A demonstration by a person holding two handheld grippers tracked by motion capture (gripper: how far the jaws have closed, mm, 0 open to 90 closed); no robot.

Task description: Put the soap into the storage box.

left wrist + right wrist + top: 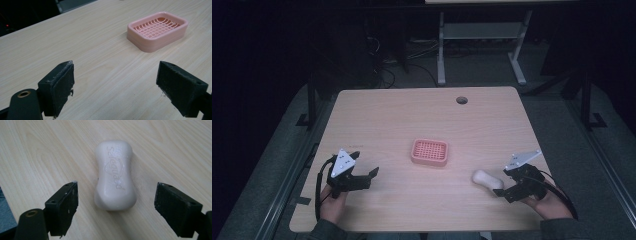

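Nearest, the right gripper (pixel 116 207) has its jaws spread wide, one on either side of the near end of the soap bar (pixel 115 176), which lies flat on the table (pixel 387 115) at about four o'clock from the soap dish (pixel 430 152). That straddle looks set for a pinch across the bar's width. At eight o'clock, the left gripper (pixel 116 87) is also spread, holding nothing, aimed at the pink dish, perhaps to steady it.
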